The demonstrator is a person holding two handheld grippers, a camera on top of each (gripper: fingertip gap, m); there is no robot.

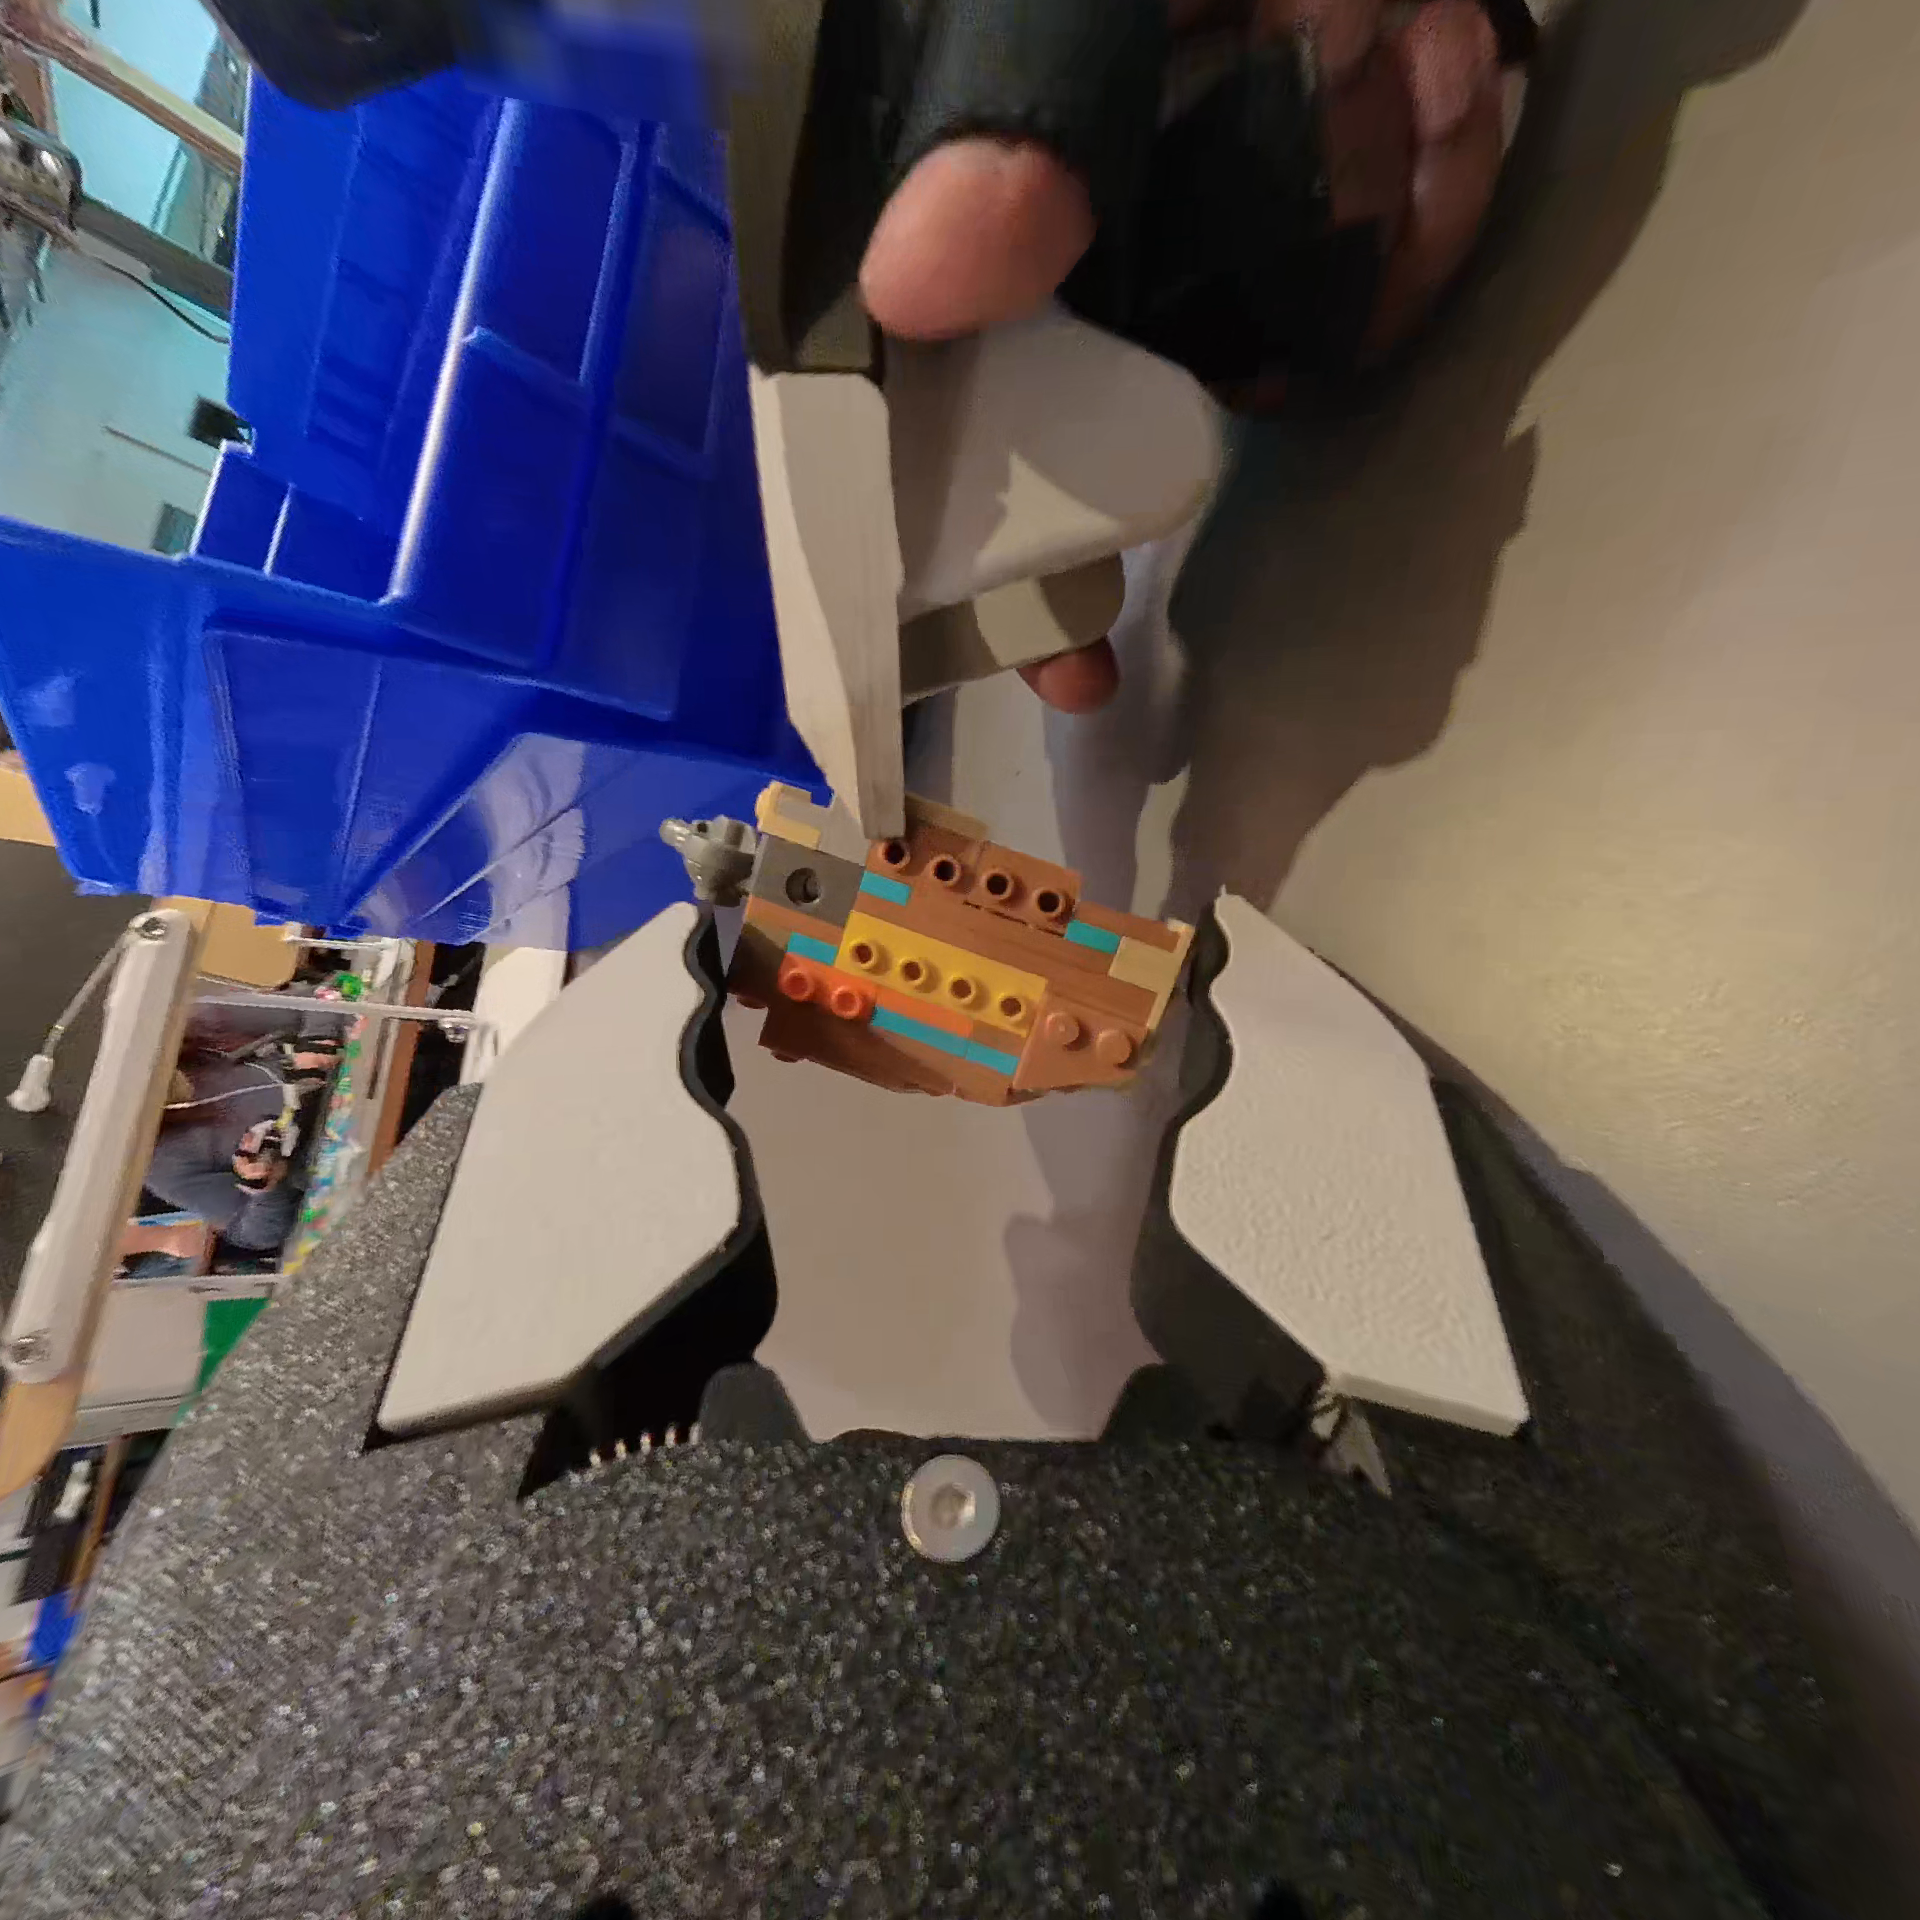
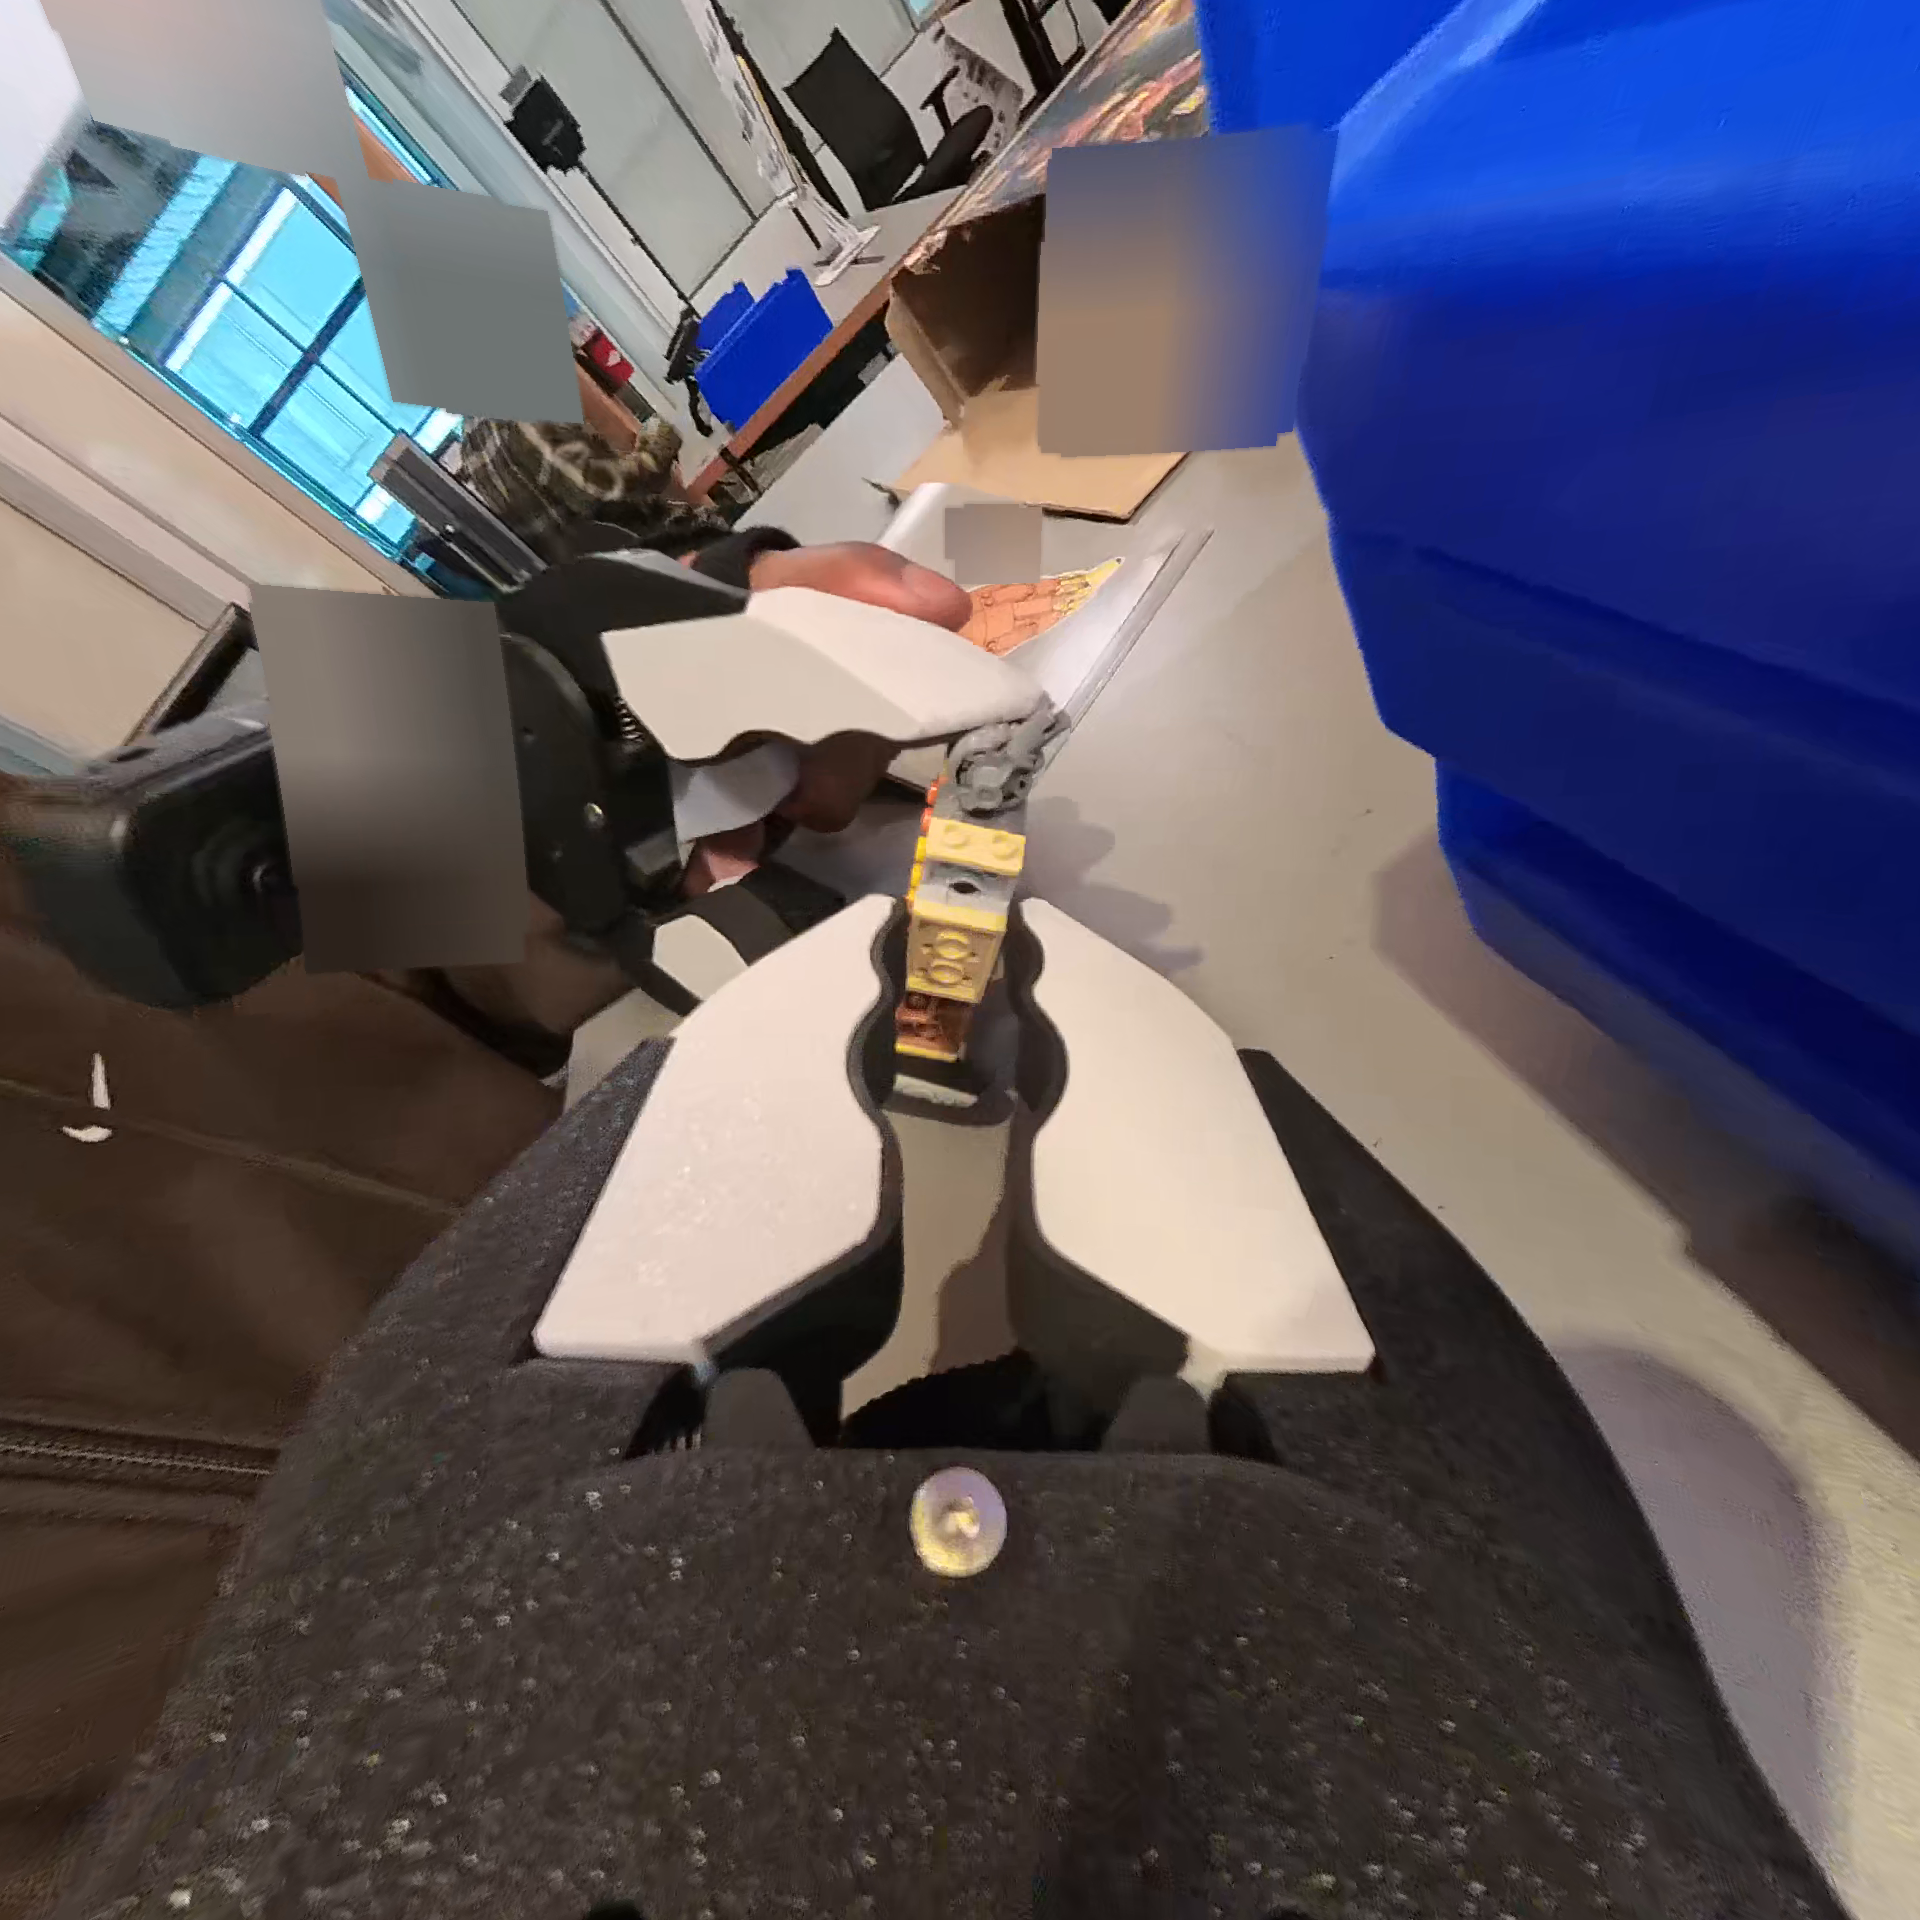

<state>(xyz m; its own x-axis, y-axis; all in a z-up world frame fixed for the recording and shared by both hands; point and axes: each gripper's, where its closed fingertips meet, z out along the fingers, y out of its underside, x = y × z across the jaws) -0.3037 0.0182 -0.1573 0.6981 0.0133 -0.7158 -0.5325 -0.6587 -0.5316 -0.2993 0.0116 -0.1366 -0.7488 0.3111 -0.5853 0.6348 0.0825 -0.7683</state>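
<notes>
A small brick assembly (image 1: 956, 977) of brown, yellow, orange and teal bricks, with a grey fitting at one end, hangs in the air. My left gripper (image 1: 951, 935) has its jaws set wide, with a pad against each end of the assembly. My right gripper (image 2: 951, 997) is shut on the same assembly (image 2: 961, 914), seen edge-on. In the left wrist view, a right-gripper finger (image 1: 831, 613) comes down from above onto the assembly's top edge. In the right wrist view, a left-gripper finger (image 2: 821, 675) reaches the grey fitting (image 2: 992, 774).
A large blue plastic bin (image 1: 416, 520) stands close by, and it shows on the right of the right wrist view (image 2: 1621, 520). A pale tabletop (image 2: 1247, 748) lies below with an open booklet (image 2: 1049, 613) on it. A person's hand (image 1: 966, 249) holds the right gripper. Both grippers' tips are close together, under 4 cm apart.
</notes>
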